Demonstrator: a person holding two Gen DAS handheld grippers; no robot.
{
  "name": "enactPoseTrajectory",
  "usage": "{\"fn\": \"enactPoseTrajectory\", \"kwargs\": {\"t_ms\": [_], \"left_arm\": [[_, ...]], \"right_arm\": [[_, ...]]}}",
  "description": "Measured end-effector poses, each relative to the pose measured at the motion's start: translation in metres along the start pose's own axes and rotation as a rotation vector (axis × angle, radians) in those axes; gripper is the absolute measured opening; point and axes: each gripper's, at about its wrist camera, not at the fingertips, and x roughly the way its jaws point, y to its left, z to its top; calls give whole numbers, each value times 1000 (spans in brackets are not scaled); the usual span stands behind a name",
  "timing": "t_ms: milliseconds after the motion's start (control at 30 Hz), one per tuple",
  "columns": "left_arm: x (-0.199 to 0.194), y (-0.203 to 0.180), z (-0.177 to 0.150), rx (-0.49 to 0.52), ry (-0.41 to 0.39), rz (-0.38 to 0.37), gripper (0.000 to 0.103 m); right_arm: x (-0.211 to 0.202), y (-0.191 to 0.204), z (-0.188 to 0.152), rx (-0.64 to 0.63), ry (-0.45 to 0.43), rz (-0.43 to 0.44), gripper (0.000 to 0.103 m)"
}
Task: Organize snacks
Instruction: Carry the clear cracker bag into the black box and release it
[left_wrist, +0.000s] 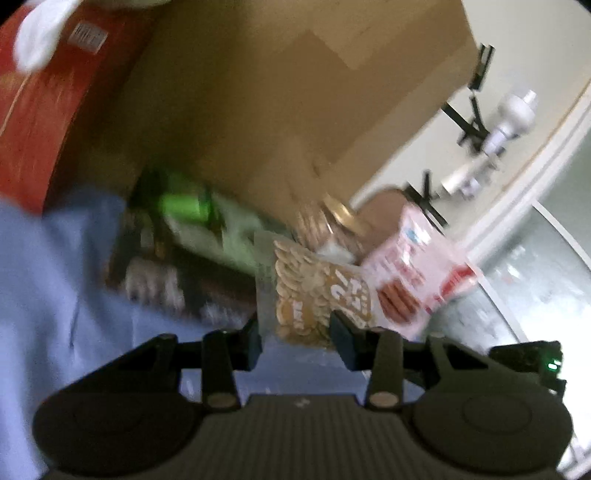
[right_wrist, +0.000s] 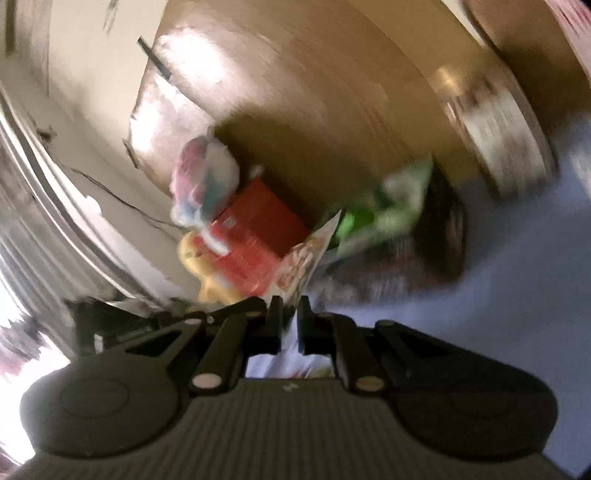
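In the left wrist view my left gripper (left_wrist: 297, 341) is shut on the lower end of a clear pack of round tan crackers (left_wrist: 306, 291), a pad on each side of it. A pink snack packet (left_wrist: 413, 273) hangs just right of that pack. My right gripper (right_wrist: 290, 317) is shut on the thin edge of a pale printed packet (right_wrist: 306, 258), which sticks up from between its fingers. Both views are blurred. Behind the packs lie a green bag (left_wrist: 184, 206), a dark pack (left_wrist: 155, 273) and a jar with a gold lid (left_wrist: 332, 221).
A large cardboard box (left_wrist: 277, 92) stands behind the snacks on a blue cloth (left_wrist: 48, 295). A red box (right_wrist: 255, 236), a yellow item (right_wrist: 207, 266) and a pale bag (right_wrist: 207, 177) sit at its left side. A white bottle (left_wrist: 513, 114) is by the wall at right.
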Motion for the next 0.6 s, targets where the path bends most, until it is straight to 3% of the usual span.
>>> {"fn": "enactPoseTrajectory", "kwargs": {"t_ms": [133,267,433,500,600], "left_arm": [[33,3,32,45,-18,75,38],[65,14,44,62,4,145,39],[81,12,42,125,0,239,48],[71,8,38,154,-16,261,56],[33,4,26,173,-66,233,58]], "right_arm": [[37,-2,25,-115,-18,-108,13],[67,-12,27,-213,-16,-217,15],[82,-15,17,-330,-54,-371,31],[71,-14,12,-338,-112,-389,44],[38,-11,1,-287,-169,-322,45]]}}
